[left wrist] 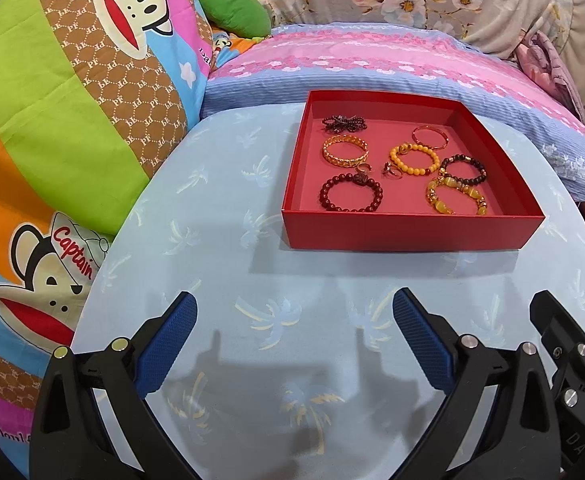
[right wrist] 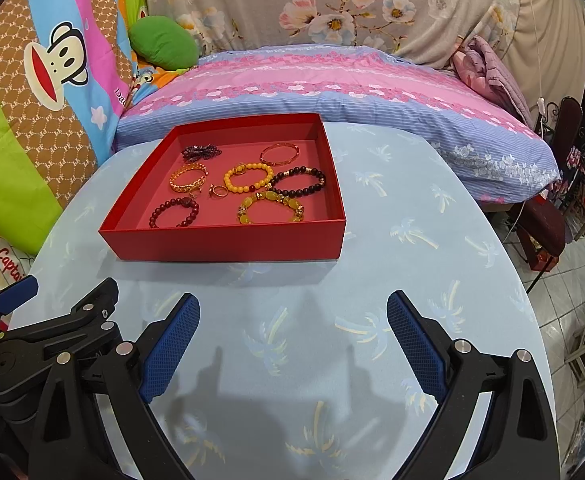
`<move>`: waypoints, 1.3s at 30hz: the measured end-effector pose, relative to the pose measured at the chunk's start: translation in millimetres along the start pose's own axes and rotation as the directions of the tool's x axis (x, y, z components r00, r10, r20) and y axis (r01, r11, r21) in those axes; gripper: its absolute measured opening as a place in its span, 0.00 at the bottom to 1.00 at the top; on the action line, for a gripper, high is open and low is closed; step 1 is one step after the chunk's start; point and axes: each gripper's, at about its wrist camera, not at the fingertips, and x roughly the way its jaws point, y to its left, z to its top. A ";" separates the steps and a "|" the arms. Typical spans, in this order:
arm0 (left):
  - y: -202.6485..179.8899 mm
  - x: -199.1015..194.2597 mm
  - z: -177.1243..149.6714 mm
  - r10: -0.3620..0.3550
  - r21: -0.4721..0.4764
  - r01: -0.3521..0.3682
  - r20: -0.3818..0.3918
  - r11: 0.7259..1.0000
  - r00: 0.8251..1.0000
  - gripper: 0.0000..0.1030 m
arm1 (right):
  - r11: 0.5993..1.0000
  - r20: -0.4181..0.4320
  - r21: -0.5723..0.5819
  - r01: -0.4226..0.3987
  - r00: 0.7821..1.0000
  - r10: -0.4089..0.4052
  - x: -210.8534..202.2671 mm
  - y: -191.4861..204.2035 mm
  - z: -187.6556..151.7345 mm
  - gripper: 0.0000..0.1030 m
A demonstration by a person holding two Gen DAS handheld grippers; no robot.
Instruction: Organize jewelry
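Note:
A shallow red box (left wrist: 408, 232) (right wrist: 224, 246) sits on a light blue table. Inside lie several bracelets: a dark red bead one (left wrist: 350, 193) (right wrist: 174, 213), a gold chain cuff (left wrist: 345, 152) (right wrist: 187, 179), a yellow bead one (left wrist: 413, 159) (right wrist: 248, 178), a black bead one (left wrist: 463, 169) (right wrist: 297, 181), an amber stone one (left wrist: 456, 196) (right wrist: 270, 207), a thin gold bangle (left wrist: 429, 137) (right wrist: 279, 153), a dark bow piece (left wrist: 343, 123) (right wrist: 201, 151) and small rings (left wrist: 392, 169) (right wrist: 217, 191). My left gripper (left wrist: 294, 332) and right gripper (right wrist: 292, 334) hover open, empty, in front of the box.
The round table (left wrist: 220, 240) (right wrist: 412, 240) has a palm-print cloth. Behind it is a bed with a pink and blue cover (left wrist: 372, 64) (right wrist: 312, 80). A cartoon-print quilt (left wrist: 52, 100) rises at the left. A tiled floor and a stool (right wrist: 584, 348) lie to the right.

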 end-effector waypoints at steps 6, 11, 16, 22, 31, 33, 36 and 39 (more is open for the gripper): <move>0.3 1.1 0.1 0.001 -0.002 -0.001 -0.005 1.000 1.000 0.91 | 1.000 -0.003 0.000 0.001 1.000 -0.001 0.2 -0.4 -1.2 0.88; 0.0 1.3 -0.1 0.002 -0.001 -0.002 -0.008 1.000 1.000 0.91 | 1.000 -0.003 0.000 0.001 1.000 -0.001 0.3 -0.2 -0.7 0.88; -0.2 1.9 -0.2 0.003 -0.001 -0.003 -0.009 1.000 1.000 0.91 | 1.000 -0.003 0.000 0.001 1.000 -0.001 0.4 -0.2 -0.6 0.88; -0.4 2.0 -0.3 0.004 -0.001 -0.004 -0.009 1.000 1.000 0.91 | 1.000 -0.005 0.001 0.001 1.000 -0.001 0.5 -0.6 -2.9 0.88; -0.4 1.9 0.3 0.003 0.000 -0.003 -0.009 1.000 1.000 0.91 | 1.000 -0.005 0.000 0.001 1.000 -0.001 0.5 -0.4 -2.4 0.88; -0.6 1.6 0.7 0.004 0.000 -0.004 -0.007 1.000 1.000 0.91 | 1.000 -0.005 0.001 0.000 1.000 0.000 0.5 -0.4 -2.4 0.88; -0.3 1.8 0.6 0.004 -0.001 -0.004 -0.007 1.000 1.000 0.91 | 1.000 -0.005 0.000 0.001 1.000 -0.001 0.3 -0.6 -2.9 0.88; -0.2 1.4 1.0 0.006 -0.001 -0.006 -0.005 1.000 1.000 0.91 | 1.000 -0.005 0.001 0.001 1.000 -0.001 0.3 -0.8 -2.7 0.88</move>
